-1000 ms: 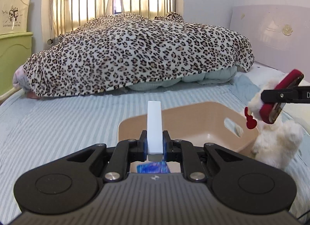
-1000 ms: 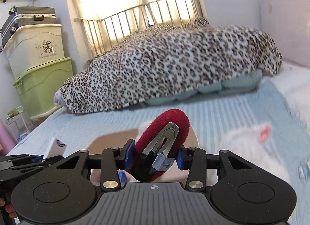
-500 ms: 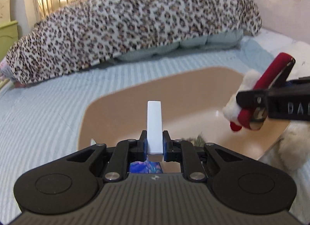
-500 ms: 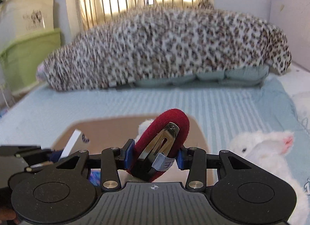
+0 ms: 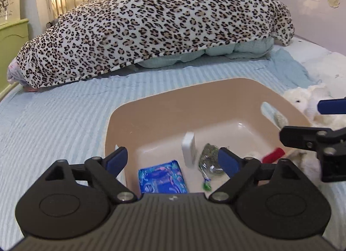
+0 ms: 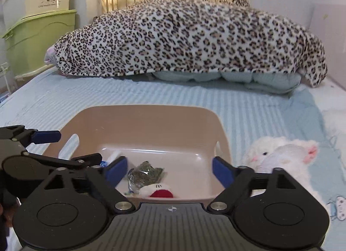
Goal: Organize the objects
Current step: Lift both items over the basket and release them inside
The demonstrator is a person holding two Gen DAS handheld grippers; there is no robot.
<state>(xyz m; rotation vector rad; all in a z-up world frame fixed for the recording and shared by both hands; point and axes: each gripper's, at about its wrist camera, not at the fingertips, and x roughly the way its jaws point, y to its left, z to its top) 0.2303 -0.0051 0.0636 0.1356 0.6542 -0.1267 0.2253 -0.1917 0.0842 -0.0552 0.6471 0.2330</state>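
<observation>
A tan plastic bin (image 5: 173, 97) (image 6: 151, 117) sits on the bed. Inside it lie a white rectangular block (image 5: 188, 149), a blue patterned pouch (image 5: 161, 177), a green-filled clear bag (image 5: 210, 160) (image 6: 144, 173) and a red hair clip with a white plush piece (image 5: 273, 155) (image 6: 159, 192). My left gripper (image 5: 173, 160) is open and empty above the bin's near edge. My right gripper (image 6: 169, 171) is open and empty above the bin; it also shows in the left wrist view (image 5: 313, 136).
A white plush toy (image 6: 281, 153) (image 5: 302, 99) lies on the striped blue sheet right of the bin. A leopard-print blanket (image 5: 162, 28) is heaped at the back. Green and cream storage boxes (image 6: 36, 24) stand at the left beside the bed.
Both grippers opened. The white block dropped from my left gripper into the bin, and the red hair clip dropped from my right gripper into the bin.
</observation>
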